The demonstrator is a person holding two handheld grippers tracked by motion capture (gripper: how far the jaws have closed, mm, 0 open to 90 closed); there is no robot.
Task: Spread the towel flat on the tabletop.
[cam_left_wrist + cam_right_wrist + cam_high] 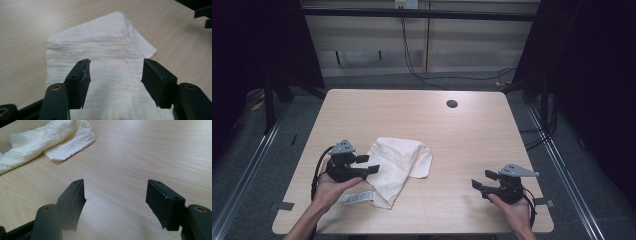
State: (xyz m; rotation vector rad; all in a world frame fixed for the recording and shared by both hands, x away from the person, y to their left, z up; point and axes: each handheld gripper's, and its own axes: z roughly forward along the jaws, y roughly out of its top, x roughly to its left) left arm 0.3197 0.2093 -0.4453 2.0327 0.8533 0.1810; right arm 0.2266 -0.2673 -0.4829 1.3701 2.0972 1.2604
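Note:
A white cloth (399, 162) lies loosely folded on the wooden table (472, 135), left of centre, with a printed label (358, 198) at its near corner. My left gripper (368, 164) sits at the cloth's left edge, jaws open and pointing right over the fabric. In the left gripper view the cloth (100, 50) spreads beneath and beyond the open gripper (115, 72), with nothing pinched. My right gripper (483, 180) rests near the table's front right, open, pointing left toward the cloth. In the right gripper view the open gripper (115, 195) hangs over bare wood, the cloth (50, 138) far off at upper left.
A round cable hole (452, 104) sits near the table's far edge. Dark curtains flank both sides, and cables (412, 60) trail on the floor behind. Metal rails (252, 160) run along the floor beside the table.

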